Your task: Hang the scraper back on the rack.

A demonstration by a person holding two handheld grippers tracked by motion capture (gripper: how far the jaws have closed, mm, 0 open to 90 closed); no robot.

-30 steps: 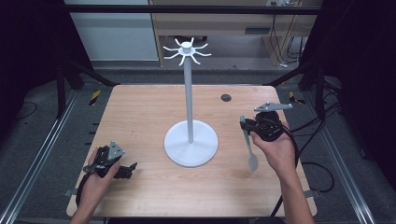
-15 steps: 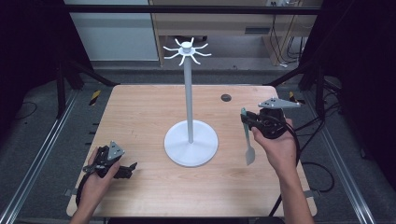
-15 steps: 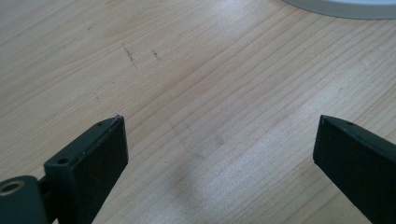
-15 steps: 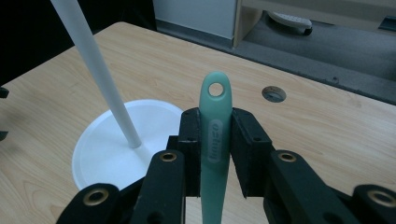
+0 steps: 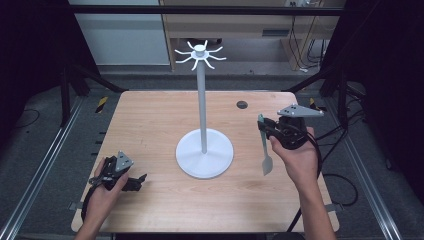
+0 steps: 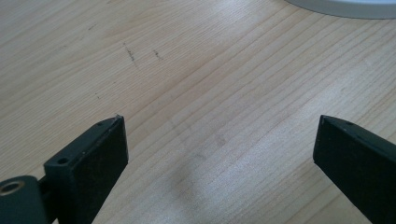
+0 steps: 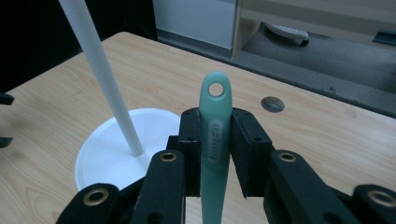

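A white stand with a round base (image 5: 187, 155) and a tall pole (image 5: 202, 100) topped by a ring of hooks (image 5: 200, 52) stands mid-table. My right gripper (image 5: 263, 126) hovers to its right, shut on the handle of a pale green spatula (image 5: 264, 147) whose blade hangs down toward the table. In the right gripper view the spatula handle (image 7: 215, 100) with its hanging hole pokes up between my right gripper's (image 7: 215, 128) jaws, the pole (image 7: 105, 84) leaning at left. My left gripper (image 5: 136, 182) rests on the table at the front left, open; in its own view my left gripper (image 6: 219, 144) has bare wood between its jaws.
A small dark hole (image 5: 242, 104) sits in the wooden table top (image 5: 150, 120) behind the right hand. The stand's base edge (image 6: 345, 3) lies ahead of the left gripper. Metal rails run along both sides of the table, and cables trail off its right edge.
The right hand has drifted slightly up and to the right with the spatula, whose blade has risen a little. The left hand has stayed put.
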